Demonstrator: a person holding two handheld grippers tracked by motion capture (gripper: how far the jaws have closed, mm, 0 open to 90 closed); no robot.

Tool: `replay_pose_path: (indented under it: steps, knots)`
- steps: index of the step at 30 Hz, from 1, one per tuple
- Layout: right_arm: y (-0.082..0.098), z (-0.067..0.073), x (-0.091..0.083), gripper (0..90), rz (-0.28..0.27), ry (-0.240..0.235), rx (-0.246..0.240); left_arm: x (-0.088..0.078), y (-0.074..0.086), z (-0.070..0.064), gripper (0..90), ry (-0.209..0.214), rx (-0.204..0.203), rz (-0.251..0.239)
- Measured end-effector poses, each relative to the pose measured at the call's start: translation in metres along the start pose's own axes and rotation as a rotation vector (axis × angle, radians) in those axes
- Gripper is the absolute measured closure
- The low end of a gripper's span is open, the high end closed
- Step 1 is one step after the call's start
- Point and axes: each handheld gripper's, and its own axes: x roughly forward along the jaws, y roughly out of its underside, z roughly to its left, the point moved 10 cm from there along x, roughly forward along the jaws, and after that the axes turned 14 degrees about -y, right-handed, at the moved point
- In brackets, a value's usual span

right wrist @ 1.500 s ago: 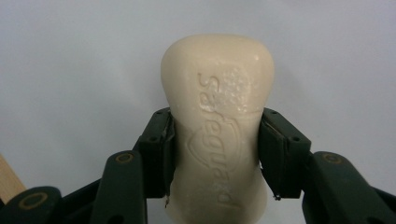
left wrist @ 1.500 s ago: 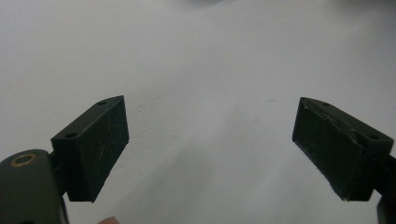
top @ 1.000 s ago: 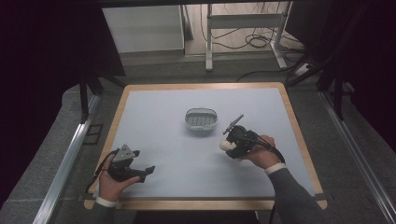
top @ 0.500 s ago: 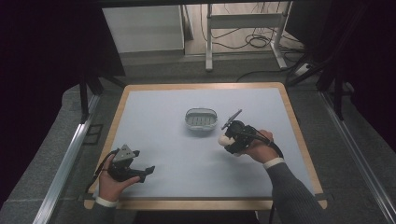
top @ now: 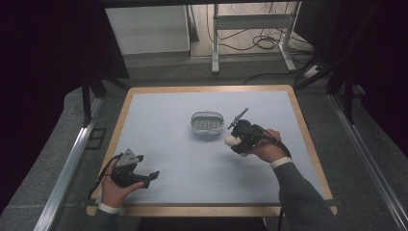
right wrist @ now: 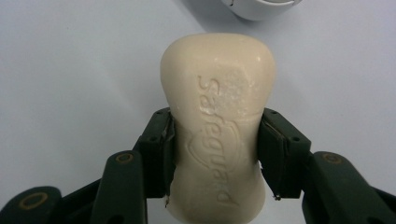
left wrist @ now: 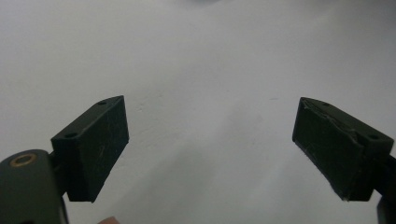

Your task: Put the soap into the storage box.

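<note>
Soap first: your right gripper (right wrist: 215, 154) has its fingers clenched on the waist of the cream, waxy soap bar (right wrist: 217, 121), held just beside the small grey oval dish (top: 207, 123) above the desk (top: 159, 120). It's stiff but slippery, so keep squeezing the narrow middle. Your left gripper (left wrist: 210, 144) rests with fingers released.

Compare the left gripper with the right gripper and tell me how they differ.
The left gripper has its jaws spread wide with nothing between them; the right gripper is clamped on a cream soap bar. The left sits at the near table edge; the right is beside the soap dish. Both have black jaws.
</note>
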Motion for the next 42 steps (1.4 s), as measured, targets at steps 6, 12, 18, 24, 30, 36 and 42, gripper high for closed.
replay_pose_path:
  steps: [6, 12, 18, 24, 30, 36, 42]
  knots:
    - [-0.006, -0.003, -0.003, 49.7, 0.003, 0.008, -0.009, 0.000, 0.000, 0.000, 11.3, 0.000, 0.000, 0.002]
    - [-0.012, -0.006, -0.005, 49.8, 0.004, 0.018, -0.017, 0.000, 0.000, 0.000, 11.3, 0.000, 0.000, 0.001]
    - [-0.017, -0.009, -0.004, 49.7, 0.011, 0.021, -0.027, 0.000, 0.000, 0.001, 11.2, -0.001, -0.003, 0.001]
    - [-0.022, -0.011, -0.005, 49.7, 0.013, 0.022, -0.035, 0.000, 0.001, 0.002, 11.3, -0.001, -0.005, 0.000]
    - [-0.027, -0.014, -0.005, 49.7, 0.002, 0.011, -0.032, 0.000, 0.001, 0.002, 11.3, -0.001, -0.005, 0.001]
    - [-0.032, -0.017, -0.004, 49.8, 0.010, 0.017, -0.038, 0.000, 0.001, 0.003, 11.3, -0.001, -0.005, 0.000]
    - [-0.041, -0.023, -0.003, 49.7, 0.000, 0.022, -0.036, -0.001, 0.001, 0.003, 11.3, -0.003, -0.009, -0.002]
